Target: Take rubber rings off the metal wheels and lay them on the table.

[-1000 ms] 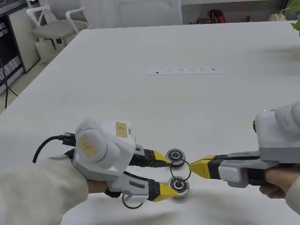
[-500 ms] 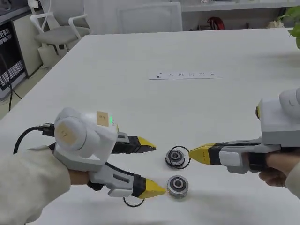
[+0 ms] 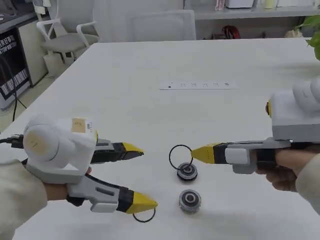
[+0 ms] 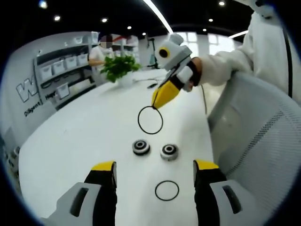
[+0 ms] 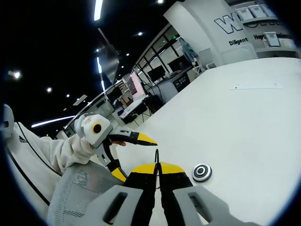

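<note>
White table (image 3: 150, 115), two metal wheels (image 3: 187, 172) (image 3: 190, 199), rubber ring (image 4: 167, 190)

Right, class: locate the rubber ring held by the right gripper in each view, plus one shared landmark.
Head view: rubber ring hangs at the right gripper's tip, centre.
Left gripper view: ring in the middle, above the two metal wheels.
Right gripper view: ring edge-on, a thin line above the shut jaws.
Shared landmark: the left gripper, open.

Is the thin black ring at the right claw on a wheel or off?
Off: the thin black rubber ring hangs from the shut right claw, clear of the round metal wheel beneath.
</note>
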Tool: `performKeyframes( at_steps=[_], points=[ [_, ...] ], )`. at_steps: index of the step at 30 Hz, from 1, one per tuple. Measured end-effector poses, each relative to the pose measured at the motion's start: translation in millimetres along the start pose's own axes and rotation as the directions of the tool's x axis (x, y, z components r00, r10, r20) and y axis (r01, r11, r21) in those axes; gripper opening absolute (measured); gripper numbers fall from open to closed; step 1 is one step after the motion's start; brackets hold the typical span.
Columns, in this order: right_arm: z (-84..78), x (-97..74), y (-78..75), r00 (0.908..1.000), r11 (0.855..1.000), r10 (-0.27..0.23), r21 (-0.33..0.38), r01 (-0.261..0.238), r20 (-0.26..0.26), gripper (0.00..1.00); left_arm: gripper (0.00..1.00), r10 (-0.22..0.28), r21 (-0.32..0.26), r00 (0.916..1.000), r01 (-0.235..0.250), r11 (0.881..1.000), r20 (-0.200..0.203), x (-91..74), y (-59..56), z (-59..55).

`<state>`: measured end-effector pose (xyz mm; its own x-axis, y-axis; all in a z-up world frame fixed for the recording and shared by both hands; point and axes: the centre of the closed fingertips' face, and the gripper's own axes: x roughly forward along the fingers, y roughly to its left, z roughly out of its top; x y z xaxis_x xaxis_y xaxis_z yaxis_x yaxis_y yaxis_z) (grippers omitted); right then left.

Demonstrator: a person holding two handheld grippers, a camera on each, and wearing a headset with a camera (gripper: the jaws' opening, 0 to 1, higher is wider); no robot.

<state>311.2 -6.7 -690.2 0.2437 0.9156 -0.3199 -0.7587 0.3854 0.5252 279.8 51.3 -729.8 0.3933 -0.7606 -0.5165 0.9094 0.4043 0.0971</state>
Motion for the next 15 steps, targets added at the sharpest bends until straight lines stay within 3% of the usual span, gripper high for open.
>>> performKeyframes(
  at_steps=[12,15],
  points=[
    [7.3,18.0,24.1,0.9974,0.998,0.065,-0.013,-0.066,-0.03,0.0,0.73,0.027,-0.018,0.9994,-0.028,0.999,-0.022,-11.1,-1.6,-9.7],
    [10.5,26.1,25.7,0.9974,0.998,0.051,-0.022,-0.052,-0.052,0.0,0.73,0.033,-0.021,0.999,-0.034,0.999,-0.031,-12.3,-1.2,-12.1]
  ],
)
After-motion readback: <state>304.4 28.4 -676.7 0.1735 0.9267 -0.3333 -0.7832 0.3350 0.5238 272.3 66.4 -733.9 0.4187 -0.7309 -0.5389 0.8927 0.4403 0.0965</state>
